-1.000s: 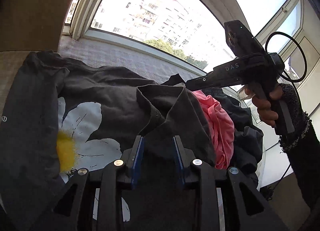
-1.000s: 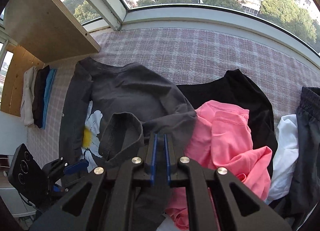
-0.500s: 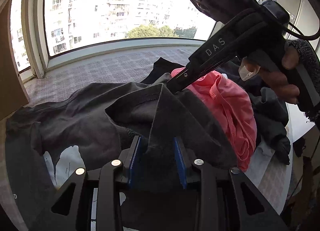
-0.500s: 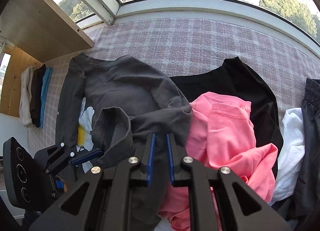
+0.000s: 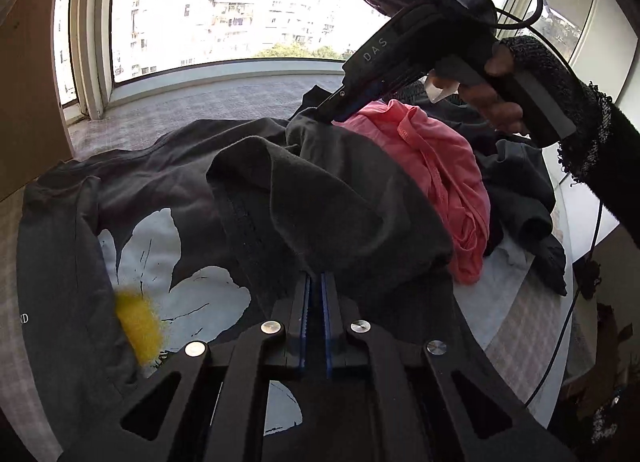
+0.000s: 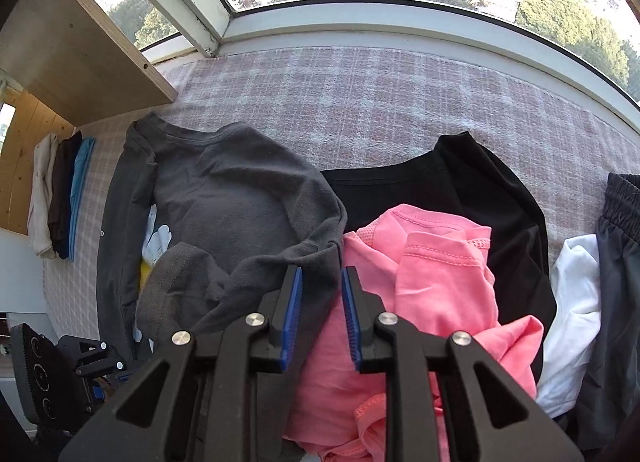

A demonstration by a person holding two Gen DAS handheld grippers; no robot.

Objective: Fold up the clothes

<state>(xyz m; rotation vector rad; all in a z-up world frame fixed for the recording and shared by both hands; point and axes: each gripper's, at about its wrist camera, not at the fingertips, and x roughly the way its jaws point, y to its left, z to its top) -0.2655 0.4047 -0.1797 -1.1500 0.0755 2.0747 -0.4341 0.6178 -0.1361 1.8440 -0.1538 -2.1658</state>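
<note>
Only the right wrist view shows the whole plaid desk, the grey shirt spread at 9 o'clock, and folded clothes stacked far left. The shirt's daisy print is mostly covered there, plain in the left view. Pink top heaps at centre. Right gripper jaws have just been opening, apart over cloth; left gripper jaws have just closed, clamped on the shirt's fold.

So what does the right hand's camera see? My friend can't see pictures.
The right gripper, its blue-padded jaws just opened and apart, hangs over the edge of a dark grey shirt beside a crumpled pink top. A black shirt lies behind on the checked cloth, and folded clothes sit far left.
</note>
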